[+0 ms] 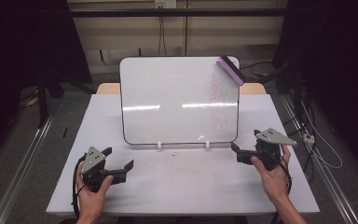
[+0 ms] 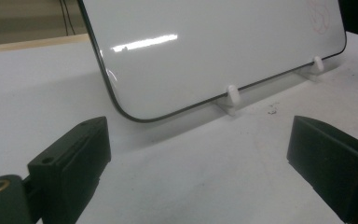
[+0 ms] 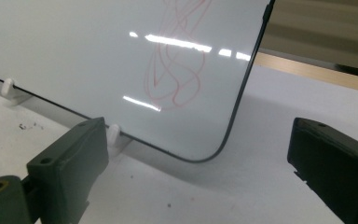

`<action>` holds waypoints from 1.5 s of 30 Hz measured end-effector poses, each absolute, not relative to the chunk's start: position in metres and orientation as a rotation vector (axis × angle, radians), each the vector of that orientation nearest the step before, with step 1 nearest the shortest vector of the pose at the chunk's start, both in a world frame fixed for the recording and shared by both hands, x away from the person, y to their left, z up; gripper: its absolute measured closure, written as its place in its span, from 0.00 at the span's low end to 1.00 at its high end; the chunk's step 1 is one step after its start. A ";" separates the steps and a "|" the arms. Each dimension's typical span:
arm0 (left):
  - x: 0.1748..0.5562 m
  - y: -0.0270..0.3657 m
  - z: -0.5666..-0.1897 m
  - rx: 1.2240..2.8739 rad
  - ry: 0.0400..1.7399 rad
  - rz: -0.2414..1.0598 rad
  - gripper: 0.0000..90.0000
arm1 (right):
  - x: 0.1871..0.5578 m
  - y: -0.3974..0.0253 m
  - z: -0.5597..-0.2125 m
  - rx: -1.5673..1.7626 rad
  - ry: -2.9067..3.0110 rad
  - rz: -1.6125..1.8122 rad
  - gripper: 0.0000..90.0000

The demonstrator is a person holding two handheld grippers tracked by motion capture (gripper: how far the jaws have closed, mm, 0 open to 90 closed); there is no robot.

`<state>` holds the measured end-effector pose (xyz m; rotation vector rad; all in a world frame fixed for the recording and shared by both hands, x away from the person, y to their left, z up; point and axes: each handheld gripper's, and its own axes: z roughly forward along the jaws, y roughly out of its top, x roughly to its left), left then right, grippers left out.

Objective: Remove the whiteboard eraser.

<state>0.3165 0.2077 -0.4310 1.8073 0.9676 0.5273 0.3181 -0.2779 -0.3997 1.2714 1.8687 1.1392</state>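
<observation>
A whiteboard (image 1: 168,100) leans upright on two small white stands (image 1: 159,145) at the table's middle. Red scribbles (image 1: 219,105) run down its right side, and a purple eraser (image 1: 230,70) clings to its top right corner. My left gripper (image 1: 119,161) rests open near the front left, pointing toward the board's lower left corner (image 2: 135,114). My right gripper (image 1: 245,146) stands open at the right, just off the board's lower right corner (image 3: 205,156), with the scribbles (image 3: 175,60) ahead of it. Nothing lies between either pair of jaws.
The white table (image 1: 182,186) has bare surface in front of the board. A wooden edge (image 1: 108,87) shows behind it. Cables (image 1: 319,144) trail on the floor at the right, and metal rails (image 1: 21,168) run along both sides.
</observation>
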 end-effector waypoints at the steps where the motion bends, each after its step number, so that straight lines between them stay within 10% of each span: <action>1: 0.317 0.208 -0.432 1.811 0.974 0.516 0.06 | 0.321 -0.278 -0.397 1.266 1.868 1.136 0.05; 34: 0.318 0.213 -0.432 1.812 0.991 0.513 0.06 | 0.406 -0.278 -0.322 1.063 1.830 1.014 0.07; 45: 0.319 0.215 -0.434 1.810 0.996 0.496 0.06 | 0.441 -0.274 -0.302 0.951 1.841 0.896 0.26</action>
